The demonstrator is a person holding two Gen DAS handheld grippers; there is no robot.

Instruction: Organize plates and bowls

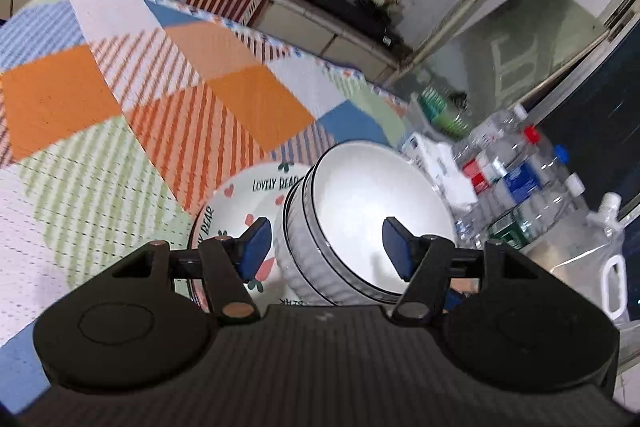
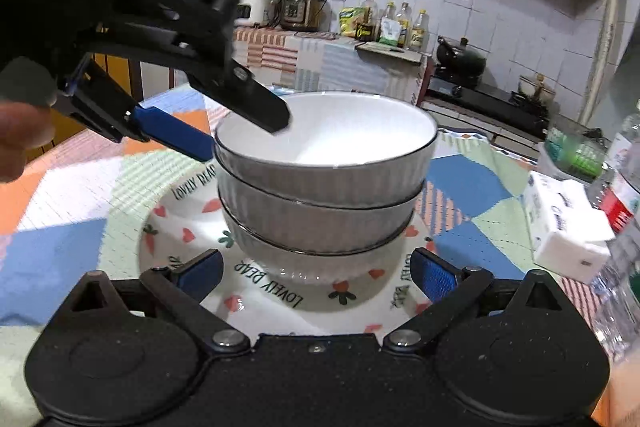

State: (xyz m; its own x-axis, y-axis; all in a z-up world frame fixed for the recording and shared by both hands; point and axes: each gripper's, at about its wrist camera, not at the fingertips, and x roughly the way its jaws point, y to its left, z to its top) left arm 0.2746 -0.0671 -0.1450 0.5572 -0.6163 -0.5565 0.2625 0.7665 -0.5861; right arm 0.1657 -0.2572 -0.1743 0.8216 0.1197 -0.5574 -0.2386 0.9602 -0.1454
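A stack of three grey ribbed bowls [image 2: 320, 195] with dark rims stands on a white "Lovely Bear" plate [image 2: 276, 287] on the patchwork tablecloth. The top bowl [image 1: 376, 211] is white inside. My left gripper [image 1: 326, 247] is open and straddles the top bowl's rim, one finger outside, one inside; in the right wrist view it [image 2: 244, 131] comes in from the upper left. My right gripper [image 2: 316, 275] is open and empty, low over the plate's near edge, just short of the bowl stack.
Several plastic water bottles [image 1: 532, 183] and a white tissue pack [image 2: 560, 223] stand at the table's right edge. A clear jug [image 1: 600, 259] sits beside them. A stove and counter with jars [image 2: 384, 23] stand behind the table.
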